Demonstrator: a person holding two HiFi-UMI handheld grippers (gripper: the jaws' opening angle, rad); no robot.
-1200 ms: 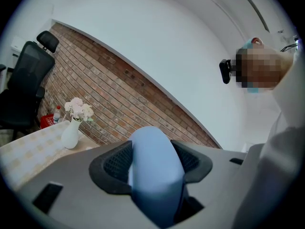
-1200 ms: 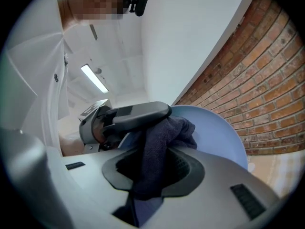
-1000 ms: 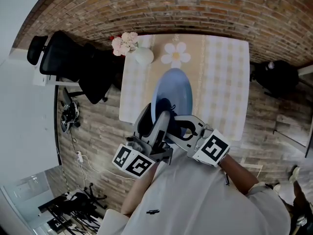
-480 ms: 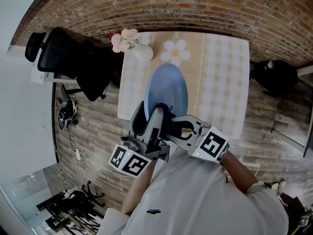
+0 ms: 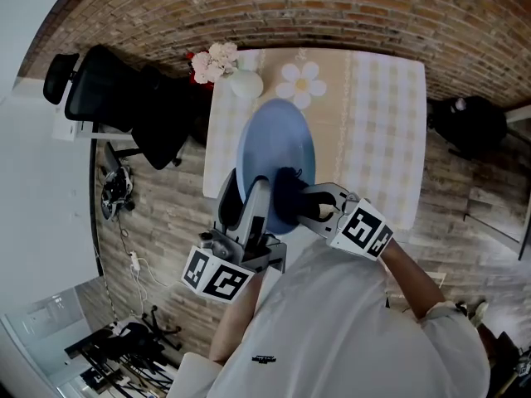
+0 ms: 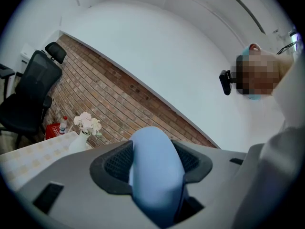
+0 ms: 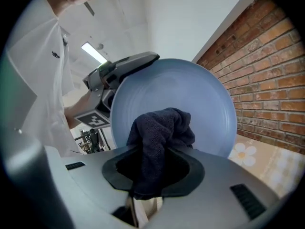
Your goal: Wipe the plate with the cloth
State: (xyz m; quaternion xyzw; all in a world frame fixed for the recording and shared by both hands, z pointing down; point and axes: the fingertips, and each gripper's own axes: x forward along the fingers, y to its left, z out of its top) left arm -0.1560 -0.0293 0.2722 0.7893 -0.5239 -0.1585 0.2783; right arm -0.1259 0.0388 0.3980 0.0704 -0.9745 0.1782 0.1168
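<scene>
A light blue plate (image 5: 275, 157) is held up above the table, tilted on edge. My left gripper (image 5: 247, 210) is shut on the plate's near rim (image 6: 153, 168), seen edge-on between the jaws in the left gripper view. My right gripper (image 5: 300, 203) is shut on a dark navy cloth (image 7: 162, 137). The cloth (image 5: 287, 191) presses against the plate's face (image 7: 181, 99) low on its near side.
Below lies a table with a pale checked cloth (image 5: 375, 131). A white vase of pink flowers (image 5: 231, 71) stands at its far left corner, next to a daisy-shaped mat (image 5: 300, 81). A black office chair (image 5: 116, 98) stands left of the table. A brick wall runs behind.
The plate has been lifted and tipped more toward me, shifting slightly left. The right gripper with the cloth has slid up along the plate's face.
</scene>
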